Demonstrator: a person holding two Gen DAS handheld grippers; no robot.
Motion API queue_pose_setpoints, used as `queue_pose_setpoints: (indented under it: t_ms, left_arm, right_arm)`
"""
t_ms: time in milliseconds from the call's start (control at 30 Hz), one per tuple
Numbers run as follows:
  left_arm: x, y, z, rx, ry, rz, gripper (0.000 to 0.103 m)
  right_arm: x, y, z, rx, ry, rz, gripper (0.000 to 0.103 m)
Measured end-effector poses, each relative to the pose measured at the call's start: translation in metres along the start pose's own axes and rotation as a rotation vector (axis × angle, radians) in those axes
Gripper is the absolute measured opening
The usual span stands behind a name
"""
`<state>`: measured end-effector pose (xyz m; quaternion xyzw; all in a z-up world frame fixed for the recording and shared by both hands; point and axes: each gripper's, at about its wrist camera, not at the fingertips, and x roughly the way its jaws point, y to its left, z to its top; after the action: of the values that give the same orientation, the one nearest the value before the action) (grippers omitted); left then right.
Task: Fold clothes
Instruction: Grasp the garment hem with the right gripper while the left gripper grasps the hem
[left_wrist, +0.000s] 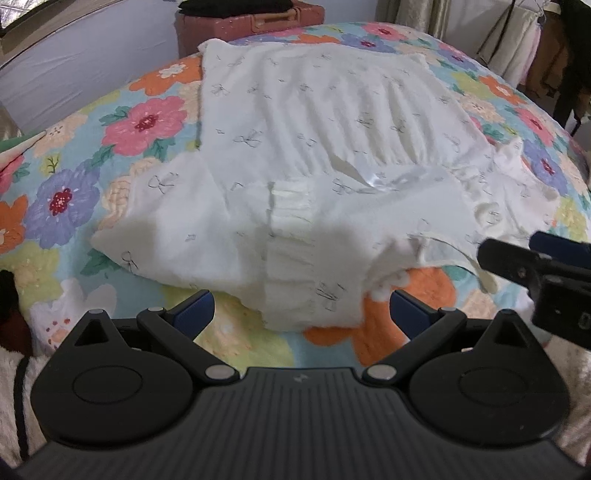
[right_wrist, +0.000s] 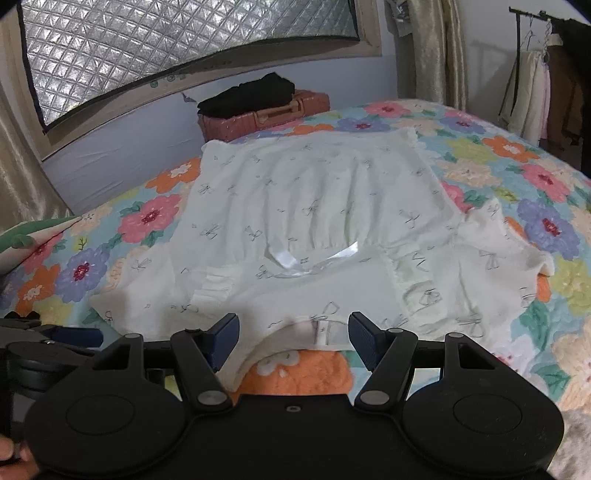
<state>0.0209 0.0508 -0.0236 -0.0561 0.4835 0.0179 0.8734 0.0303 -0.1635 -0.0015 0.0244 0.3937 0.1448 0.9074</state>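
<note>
Garment flat on bed; both grippers spread, empty.
Soft, light, limp: pinch near hem beside left gripper and right gripper.

One white bow-printed cotton garment lies spread on the single bed's floral quilt. Beyond the far edge stands one reddish-brown hard suitcase, carrying one folded black cloth pile. Two black grippers, four blue-padded fingers.

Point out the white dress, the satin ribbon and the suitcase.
white dress (left_wrist: 314, 110), left wrist view, middle of the skirt.
satin ribbon (right_wrist: 282, 258), right wrist view, left tail.
suitcase (right_wrist: 258, 114), right wrist view, top side near the handle.
</note>
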Motion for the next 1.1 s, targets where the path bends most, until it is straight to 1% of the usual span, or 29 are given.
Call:
queue_pose_setpoints:
  t_ms: [133, 200, 267, 367, 433, 533, 567, 633, 733, 767, 867, 967, 1033, 1067, 1100]
  left_arm:
    - [0.006, 0.025, 0.001, -0.032, 0.0, -0.019, 0.103]
    - [0.008, 0.041, 0.0, -0.052, -0.013, -0.004, 0.103]
    - [0.012, 0.056, 0.001, -0.056, -0.021, 0.03, 0.103]
    - [0.021, 0.08, 0.001, -0.063, -0.013, 0.062, 0.103]
    - [0.027, 0.097, 0.002, -0.086, -0.008, 0.069, 0.103]
    - [0.035, 0.121, 0.004, -0.13, -0.003, 0.073, 0.103]
    - [0.039, 0.127, 0.003, -0.149, 0.003, 0.062, 0.101]
    - [0.05, 0.137, 0.001, -0.2, 0.023, 0.017, 0.1]
    - [0.066, 0.152, -0.003, -0.276, 0.052, -0.052, 0.096]
    - [0.072, 0.157, -0.004, -0.301, 0.062, -0.075, 0.093]
    - [0.088, 0.172, -0.007, -0.377, 0.092, -0.144, 0.092]
    - [0.104, 0.173, -0.007, -0.436, 0.096, -0.164, 0.092]
    - [0.11, 0.172, -0.006, -0.454, 0.077, -0.167, 0.091]
    - [0.111, 0.17, -0.006, -0.457, 0.062, -0.167, 0.087]
    - [0.113, 0.171, -0.005, -0.47, 0.045, -0.176, 0.077]
  right_arm:
    - [0.01, 0.013, 0.002, -0.014, -0.004, 0.029, 0.07]
    - [0.017, 0.022, 0.002, -0.026, -0.008, 0.039, 0.07]
    - [0.025, 0.034, 0.001, -0.054, 0.001, 0.058, 0.07]
    - [0.034, 0.053, -0.004, -0.115, 0.005, 0.092, 0.07]
    - [0.04, 0.065, -0.006, -0.153, 0.009, 0.097, 0.07]
    - [0.049, 0.081, -0.008, -0.195, 0.013, 0.133, 0.07]
    - [0.053, 0.086, -0.009, -0.208, 0.016, 0.15, 0.07]
    - [0.061, 0.095, -0.01, -0.232, 0.023, 0.183, 0.07]
    - [0.072, 0.105, -0.019, -0.305, 0.039, 0.187, 0.07]
    - [0.076, 0.109, -0.022, -0.33, 0.044, 0.188, 0.07]
    - [0.087, 0.118, -0.031, -0.404, 0.061, 0.189, 0.07]
    - [0.098, 0.128, -0.04, -0.479, 0.078, 0.19, 0.07]
    - [0.105, 0.137, -0.046, -0.548, 0.1, 0.18, 0.07]
    - [0.109, 0.14, -0.048, -0.574, 0.113, 0.171, 0.07]
    - [0.113, 0.144, -0.05, -0.598, 0.125, 0.16, 0.07]
